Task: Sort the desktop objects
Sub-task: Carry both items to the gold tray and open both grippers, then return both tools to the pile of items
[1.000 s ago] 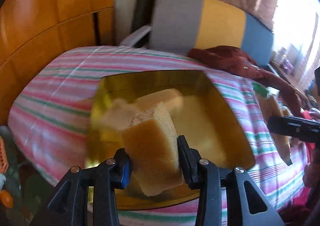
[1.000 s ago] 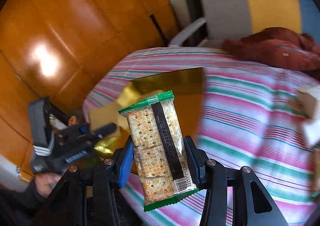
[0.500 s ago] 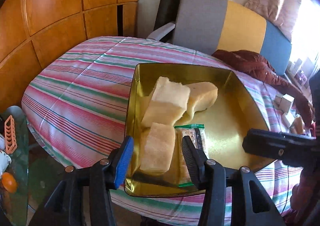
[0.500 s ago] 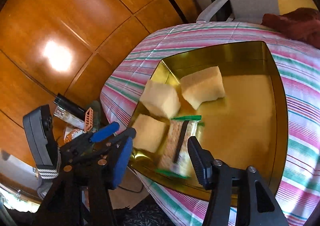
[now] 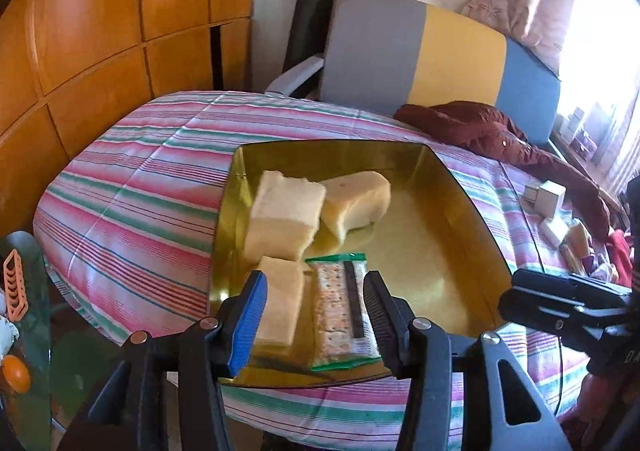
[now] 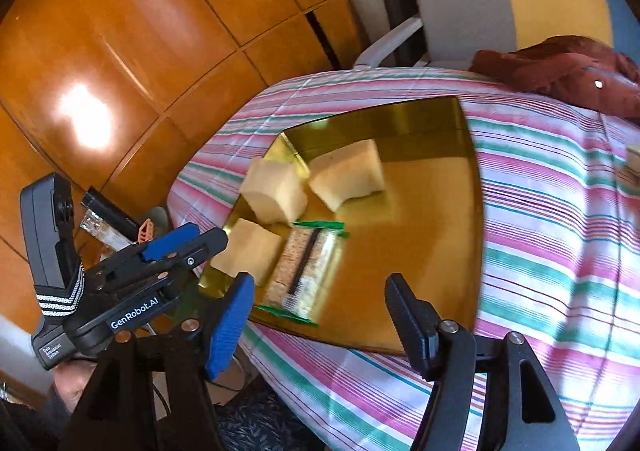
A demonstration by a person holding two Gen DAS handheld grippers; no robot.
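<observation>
gold tray [image 5: 448, 187]: three sponges [image 5: 286, 217], one cracker pack [image 5: 340, 311] | left gripper [image 5: 314, 315] spread, empty, angled down | right gripper [image 6: 320, 315] opening, empty, angled down

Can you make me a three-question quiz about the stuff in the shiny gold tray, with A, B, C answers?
1. Where is the cracker packet?
A. On the striped cloth
B. In the gold tray, beside a sponge
C. On the chair

2. How many yellow sponges are in the tray?
A. One
B. Five
C. Three

3. What is the right gripper doing?
A. Squeezing a sponge
B. Holding nothing
C. Gripping the tray's rim

Answers:
1 B, the packet lies flat on the tray floor next to the nearest sponge.
2 C, that sponge plus the middle sponge and the far sponge.
3 B, its jaws are opening with nothing between them.
</observation>
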